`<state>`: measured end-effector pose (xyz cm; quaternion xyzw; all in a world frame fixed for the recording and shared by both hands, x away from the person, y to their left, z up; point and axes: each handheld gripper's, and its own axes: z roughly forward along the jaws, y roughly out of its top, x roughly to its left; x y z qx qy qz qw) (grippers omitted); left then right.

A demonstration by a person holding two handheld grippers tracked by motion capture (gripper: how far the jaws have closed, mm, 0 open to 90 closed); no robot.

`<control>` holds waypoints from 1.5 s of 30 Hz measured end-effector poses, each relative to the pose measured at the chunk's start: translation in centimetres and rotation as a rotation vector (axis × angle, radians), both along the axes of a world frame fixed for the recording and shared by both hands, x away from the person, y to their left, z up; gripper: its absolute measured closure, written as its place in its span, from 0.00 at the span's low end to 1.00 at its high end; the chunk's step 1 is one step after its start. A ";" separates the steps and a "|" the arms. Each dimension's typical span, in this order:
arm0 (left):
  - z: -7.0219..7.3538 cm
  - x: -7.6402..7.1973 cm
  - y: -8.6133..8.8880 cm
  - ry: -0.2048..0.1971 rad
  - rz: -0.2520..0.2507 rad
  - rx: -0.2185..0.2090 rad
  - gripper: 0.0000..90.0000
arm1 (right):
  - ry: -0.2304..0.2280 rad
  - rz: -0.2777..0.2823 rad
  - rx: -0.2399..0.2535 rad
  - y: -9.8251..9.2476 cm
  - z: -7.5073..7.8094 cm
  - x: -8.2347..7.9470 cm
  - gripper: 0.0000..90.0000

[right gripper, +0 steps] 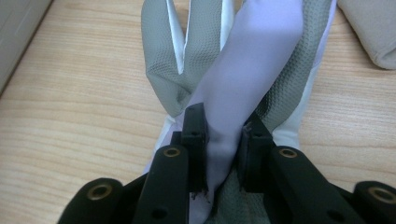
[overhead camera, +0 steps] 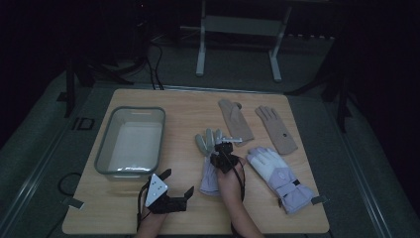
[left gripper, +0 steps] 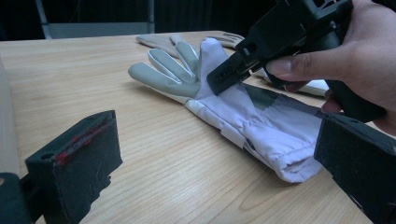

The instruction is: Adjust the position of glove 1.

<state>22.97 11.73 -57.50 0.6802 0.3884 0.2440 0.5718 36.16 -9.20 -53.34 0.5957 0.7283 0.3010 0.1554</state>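
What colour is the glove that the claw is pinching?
The glove in the right claw is pale lilac with grey, bumpy fingers; the right gripper view shows it best.

The room is dim, with light falling mainly on a light wooden table (overhead camera: 148, 223) that has rounded corners. The table stands on a grey carpeted floor (overhead camera: 44, 134), and black cables (overhead camera: 157, 64) run across the floor beyond its far left corner. Beyond the far edge stands a pale metal frame (overhead camera: 237, 29) on two upright legs, against a dark background
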 end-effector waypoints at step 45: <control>0.0 0.1 0.2 0.002 -0.011 -0.015 0.01 | -0.108 0.418 -0.003 -13.6 7.8 2.0 0.20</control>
